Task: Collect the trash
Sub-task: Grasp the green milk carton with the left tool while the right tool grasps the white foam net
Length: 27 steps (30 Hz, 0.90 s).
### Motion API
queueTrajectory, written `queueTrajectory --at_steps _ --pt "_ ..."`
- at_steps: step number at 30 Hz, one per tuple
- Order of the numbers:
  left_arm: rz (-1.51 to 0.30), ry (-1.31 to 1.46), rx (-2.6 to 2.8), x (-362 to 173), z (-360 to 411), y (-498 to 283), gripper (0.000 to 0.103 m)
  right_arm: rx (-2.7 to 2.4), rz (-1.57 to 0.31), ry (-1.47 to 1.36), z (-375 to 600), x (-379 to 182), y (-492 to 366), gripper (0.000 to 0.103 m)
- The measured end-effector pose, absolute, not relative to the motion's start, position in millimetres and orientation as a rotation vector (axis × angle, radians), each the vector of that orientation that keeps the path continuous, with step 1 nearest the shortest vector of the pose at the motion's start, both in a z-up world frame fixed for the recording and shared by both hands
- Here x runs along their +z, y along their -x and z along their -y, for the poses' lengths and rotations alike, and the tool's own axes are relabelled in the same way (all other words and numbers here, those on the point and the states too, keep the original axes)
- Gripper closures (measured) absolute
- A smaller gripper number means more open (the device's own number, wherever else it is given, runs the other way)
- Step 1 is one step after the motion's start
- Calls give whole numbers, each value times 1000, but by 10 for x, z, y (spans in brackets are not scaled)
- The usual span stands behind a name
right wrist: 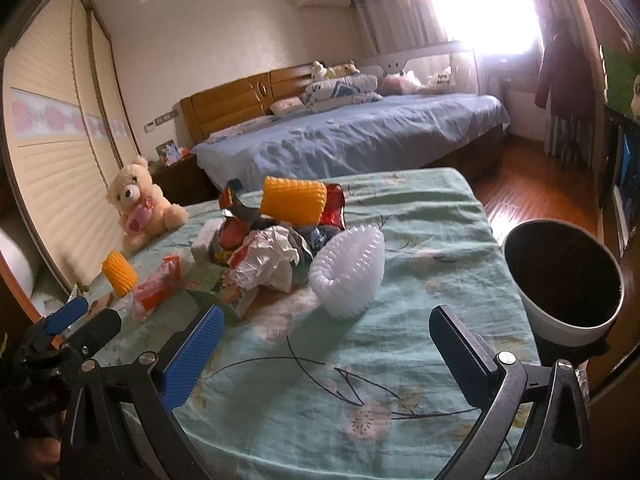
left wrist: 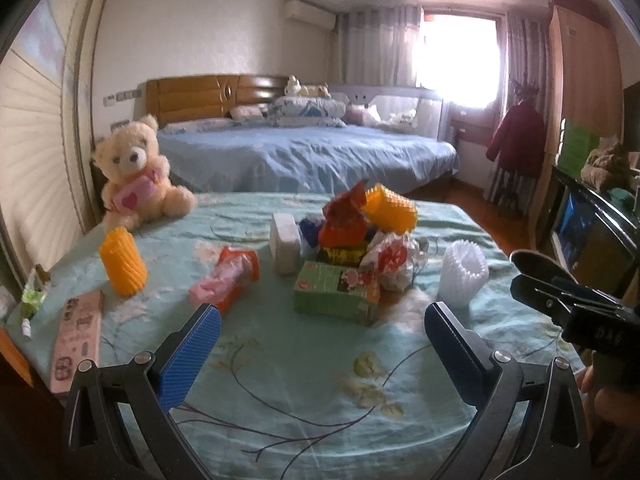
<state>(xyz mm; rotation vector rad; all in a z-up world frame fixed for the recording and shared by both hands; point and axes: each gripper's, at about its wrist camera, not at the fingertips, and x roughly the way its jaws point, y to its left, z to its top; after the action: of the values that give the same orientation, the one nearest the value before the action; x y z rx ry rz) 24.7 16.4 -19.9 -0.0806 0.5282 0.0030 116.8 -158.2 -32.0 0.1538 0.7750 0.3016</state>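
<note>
A pile of trash (left wrist: 360, 232) sits mid-table: red wrappers, crumpled white paper (right wrist: 268, 256), an orange foam net (right wrist: 294, 200) on top, a green box (left wrist: 336, 292). A white foam net (left wrist: 462, 276) lies to its right, also in the right wrist view (right wrist: 348, 272). An orange-pink packet (left wrist: 228, 280) and another orange net (left wrist: 122, 264) lie left. My left gripper (left wrist: 320, 344) is open and empty, short of the green box. My right gripper (right wrist: 324, 344) is open and empty, short of the white net. The bin (right wrist: 560, 280) stands at the table's right edge.
A teddy bear (left wrist: 136, 172) sits at the table's far left. A pink box (left wrist: 76, 344) lies near the left edge. The table wears a green floral cloth (left wrist: 300, 380). A bed (left wrist: 304, 156) lies behind; wood floor (right wrist: 532, 192) to the right.
</note>
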Motion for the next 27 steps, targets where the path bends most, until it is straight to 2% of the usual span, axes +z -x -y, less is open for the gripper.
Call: queueTrajectory --at_steps 7,16,21,24,27 --pt "-645 102 -25 -375 -231 -738 1 298 -840 -142 1544 -476 -1418 1" --pt "-729 40 -34 -542 -201 -1313 1 291 -919 -171 1539 -702 -1703 8" --pt "-793 7 -38 -652 -125 -1552 1 292 -972 -205 1564 -802 -1828 17" --pt "-835 -22 -16 -733 -85 -1686 1 290 -992 -198 1558 -844 -1873 28" --pt "-844 -11 -14 -738 -96 -1762 1 300 -1010 -207 1563 -882 -1914 45"
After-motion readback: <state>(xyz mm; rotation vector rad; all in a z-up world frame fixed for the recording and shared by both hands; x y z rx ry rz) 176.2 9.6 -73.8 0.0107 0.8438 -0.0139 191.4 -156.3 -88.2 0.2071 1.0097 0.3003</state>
